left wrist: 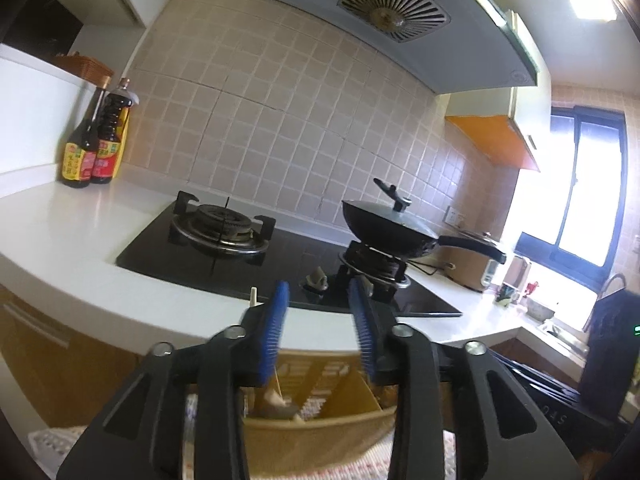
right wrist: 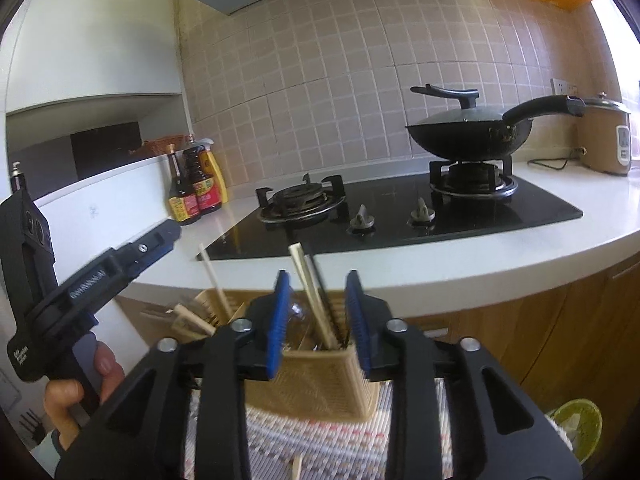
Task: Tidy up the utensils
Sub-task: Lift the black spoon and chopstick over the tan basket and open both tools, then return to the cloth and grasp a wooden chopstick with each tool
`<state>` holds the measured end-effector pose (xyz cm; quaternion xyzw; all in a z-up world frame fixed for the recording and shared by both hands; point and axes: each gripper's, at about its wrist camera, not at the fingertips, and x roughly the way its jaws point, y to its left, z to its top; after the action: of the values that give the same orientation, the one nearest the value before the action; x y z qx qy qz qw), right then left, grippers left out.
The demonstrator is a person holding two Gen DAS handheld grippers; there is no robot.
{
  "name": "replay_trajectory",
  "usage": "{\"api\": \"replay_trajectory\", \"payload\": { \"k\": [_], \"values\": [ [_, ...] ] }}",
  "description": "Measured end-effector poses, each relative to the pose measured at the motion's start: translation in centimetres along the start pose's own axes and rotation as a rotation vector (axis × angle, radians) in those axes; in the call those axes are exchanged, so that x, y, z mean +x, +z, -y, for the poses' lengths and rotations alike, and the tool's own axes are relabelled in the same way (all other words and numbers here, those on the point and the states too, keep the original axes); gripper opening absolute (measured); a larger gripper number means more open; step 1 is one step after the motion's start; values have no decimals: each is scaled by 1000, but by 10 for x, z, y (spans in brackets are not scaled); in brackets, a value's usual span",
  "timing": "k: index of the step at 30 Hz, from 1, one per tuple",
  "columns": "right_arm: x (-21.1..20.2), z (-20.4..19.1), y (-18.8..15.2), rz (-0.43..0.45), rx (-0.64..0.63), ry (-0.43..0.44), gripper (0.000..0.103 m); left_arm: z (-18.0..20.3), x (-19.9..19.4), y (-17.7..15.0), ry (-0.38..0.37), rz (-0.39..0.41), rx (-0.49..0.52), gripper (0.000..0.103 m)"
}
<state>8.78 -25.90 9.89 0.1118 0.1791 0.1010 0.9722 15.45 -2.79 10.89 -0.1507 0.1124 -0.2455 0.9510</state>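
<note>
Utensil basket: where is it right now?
Right wrist view: the utensil basket sits low centre on the woven mat, between the open right gripper jaws, below the counter.

no legible text on any bottle label (right wrist: 188, 202)

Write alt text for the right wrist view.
The right hand-held gripper, blue pads open and empty, points at a tan woven utensil holder with pale chopsticks standing in it. Behind runs a white counter with a black gas stove and a lidded black wok. The left hand-held gripper enters from the left.
</note>
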Motion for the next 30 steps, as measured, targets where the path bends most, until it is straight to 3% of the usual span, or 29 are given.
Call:
{"api": "replay_trajectory", "payload": {
  "k": [5,8,11,16,18,23,27,30],
  "values": [
    [-23,-1,-4,-41,26,15,30,9,-41,7,-25,-5,30,40],
    [-28,-8,-10,-150,12,-18,30,13,-56,8,-13,-87,45,41],
    [-25,-18,-25,-308,-28,-56,30,11,-65,-4,-12,-257,56,42],
    [4,-26,-76,-668,-40,-36,30,-8,-59,-61,0,-648,5,41],
    [15,-30,-100,-763,-39,-17,30,-13,-57,-83,-3,-728,1,40],
    [33,-35,-136,-894,-20,-9,30,-9,-58,-136,-6,-873,47,40],
    [42,-39,-151,-927,-34,-39,29,3,-58,-167,-12,-1002,117,40],
    [45,-44,-156,-929,-65,-58,24,13,-60,-183,11,-1069,212,37]
  ]
}}
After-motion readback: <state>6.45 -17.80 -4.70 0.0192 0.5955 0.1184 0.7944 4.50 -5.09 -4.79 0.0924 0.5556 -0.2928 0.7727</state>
